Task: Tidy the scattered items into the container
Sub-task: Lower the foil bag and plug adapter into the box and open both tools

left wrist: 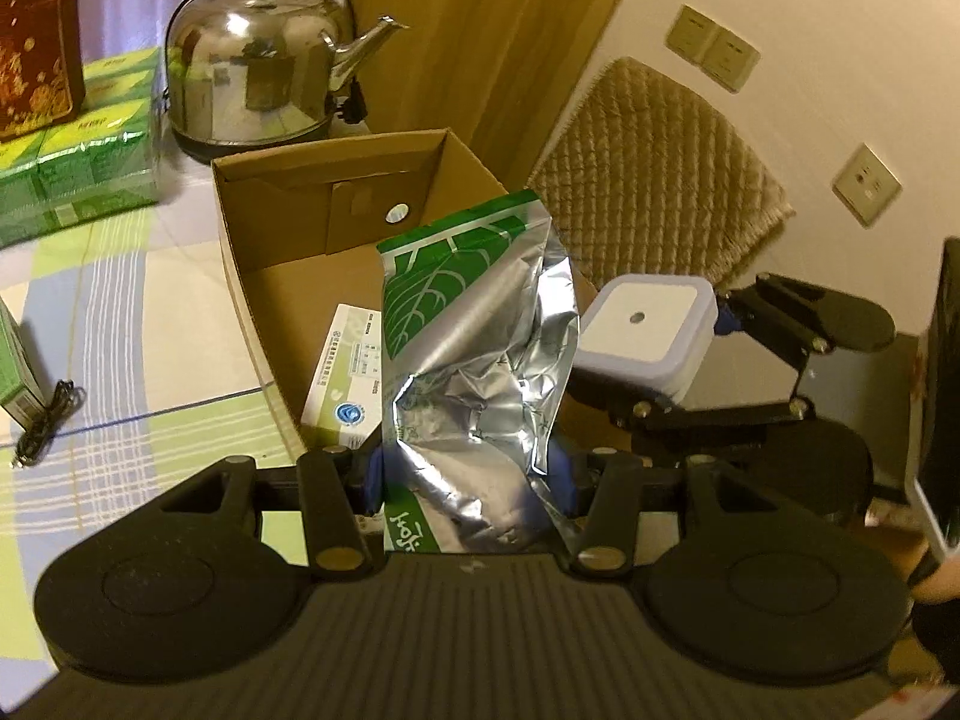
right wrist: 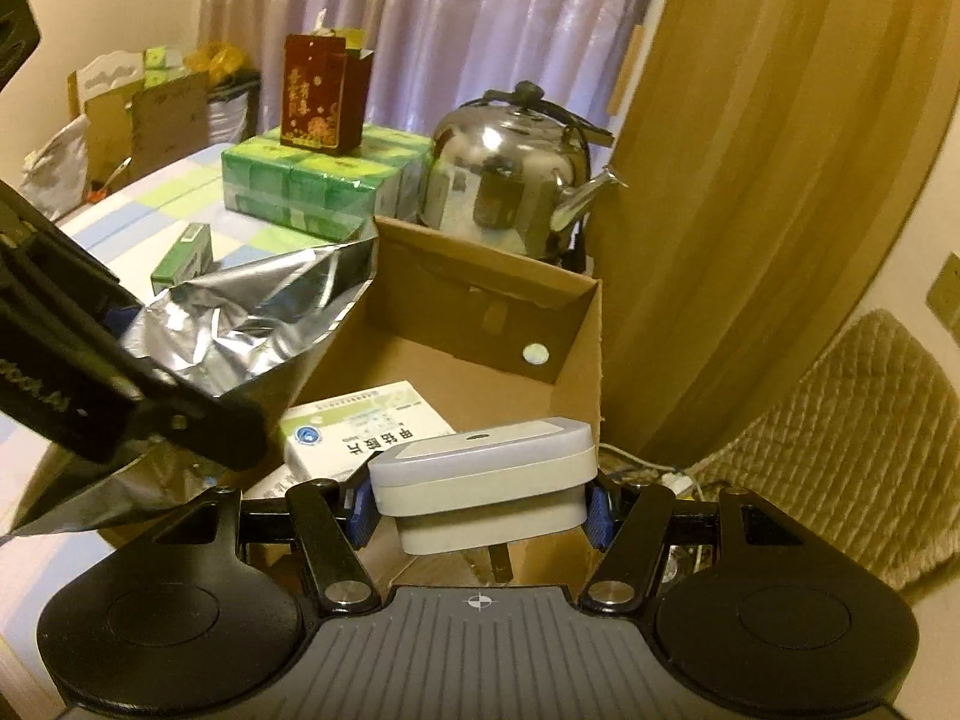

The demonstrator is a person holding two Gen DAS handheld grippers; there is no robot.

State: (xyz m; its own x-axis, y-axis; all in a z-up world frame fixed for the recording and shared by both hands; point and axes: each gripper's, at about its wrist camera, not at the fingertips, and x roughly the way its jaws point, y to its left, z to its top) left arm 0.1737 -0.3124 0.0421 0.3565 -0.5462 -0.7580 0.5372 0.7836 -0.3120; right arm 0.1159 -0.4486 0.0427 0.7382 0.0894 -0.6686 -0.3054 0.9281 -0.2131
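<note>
Foil pouch (left wrist: 474,360) clamped; medicine box (right wrist: 366,429) reads "甲钴胺片".

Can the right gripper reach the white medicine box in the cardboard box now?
Probably not as things stand. The right gripper is shut on a white night light, so its fingers are occupied. The medicine box lies just ahead inside the cardboard box, open from above, so the path itself looks free.

Light: dim, warm yellow indoor cast | Glare: highlights on steel kettle (left wrist: 258,54) and foil pouch (left wrist: 480,372) | Focus: soft, grainy | Edges: fisheye bending, dark corner vignette, right-edge smear.
</note>
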